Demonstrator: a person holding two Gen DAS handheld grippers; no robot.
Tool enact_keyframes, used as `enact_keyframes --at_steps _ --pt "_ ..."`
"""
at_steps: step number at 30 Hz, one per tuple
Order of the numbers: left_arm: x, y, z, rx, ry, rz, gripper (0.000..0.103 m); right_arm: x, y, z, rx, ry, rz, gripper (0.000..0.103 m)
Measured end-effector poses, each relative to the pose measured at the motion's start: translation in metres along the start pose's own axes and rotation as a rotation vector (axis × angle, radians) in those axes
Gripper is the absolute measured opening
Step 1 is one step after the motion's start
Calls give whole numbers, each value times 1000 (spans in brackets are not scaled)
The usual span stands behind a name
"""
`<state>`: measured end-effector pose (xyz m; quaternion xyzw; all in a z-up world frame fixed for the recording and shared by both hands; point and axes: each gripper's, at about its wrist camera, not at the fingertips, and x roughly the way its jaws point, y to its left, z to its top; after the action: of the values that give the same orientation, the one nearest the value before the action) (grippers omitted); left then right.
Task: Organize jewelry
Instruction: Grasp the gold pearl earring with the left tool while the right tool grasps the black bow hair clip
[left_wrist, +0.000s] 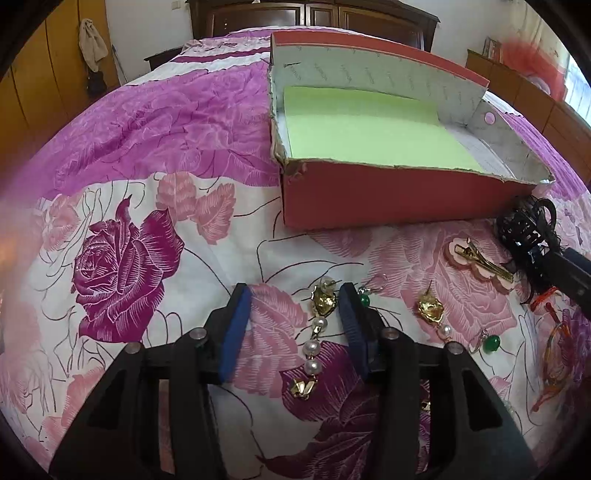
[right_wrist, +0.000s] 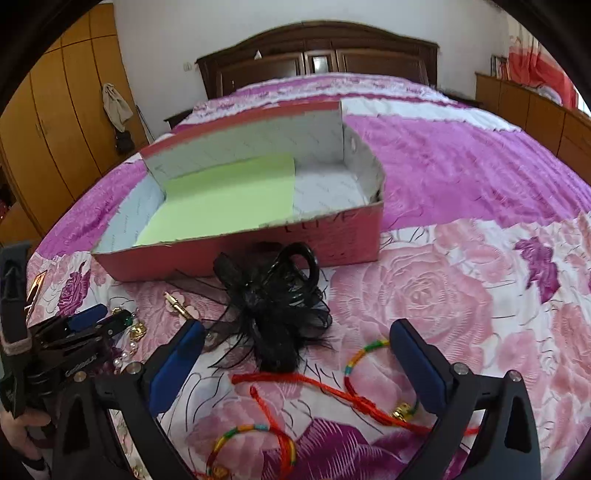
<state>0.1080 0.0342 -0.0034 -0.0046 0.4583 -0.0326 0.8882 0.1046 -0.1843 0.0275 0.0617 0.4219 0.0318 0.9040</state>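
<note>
At the far left of the scene the left gripper (left_wrist: 295, 295) is held low over the floral bedspread (left_wrist: 140, 155), its blue pads (left_wrist: 236, 328) spread partway. Between the jaws a gold and pearl earring (left_wrist: 314, 339) is seen lying lengthwise; it sits close to the right pad, but whether it is touched cannot be told, and the left pad stands apart from it. Just beyond the right pad, at about one o'clock from the gripper, a small green bead earring (left_wrist: 365, 300) is partly hidden. At three o'clock a second gold and pearl earring (left_wrist: 432, 314) is laid, with another green bead earring (left_wrist: 489, 343) beside it. A pink flower hair clip (left_wrist: 480, 260) with a gold bar is found at two o'clock. The red cardboard box (left_wrist: 369, 199), lined with a green sheet (left_wrist: 369, 125), is placed at twelve to one o'clock, open and holding no jewelry.

Further right, the right gripper (right_wrist: 295, 345) is kept wide apart with nothing pinched. A black feathered hair claw (right_wrist: 273, 306) is seen at twelve o'clock from it, in front of the box. Red cord bracelets (right_wrist: 317, 387) with multicoloured bands are spread at six o'clock, between the fingers.
</note>
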Motion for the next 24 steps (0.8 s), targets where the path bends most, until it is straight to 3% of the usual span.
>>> enact_keyframes --at_steps 8,15,19,24 --pt "1 -1 -1 20 -12 15 43 20 0 0 -13 38 8 92" --pt "-2 2 -5 13 -28 -9 41 35 -2 -3 -16 72 -8 94" --pt "-3 0 -6 15 -34 -5 41 40 1 -3 -35 86 3 103" --pt "-9 -5 -8 30 -50 7 33 38 3 -3 -56 70 -9 100"
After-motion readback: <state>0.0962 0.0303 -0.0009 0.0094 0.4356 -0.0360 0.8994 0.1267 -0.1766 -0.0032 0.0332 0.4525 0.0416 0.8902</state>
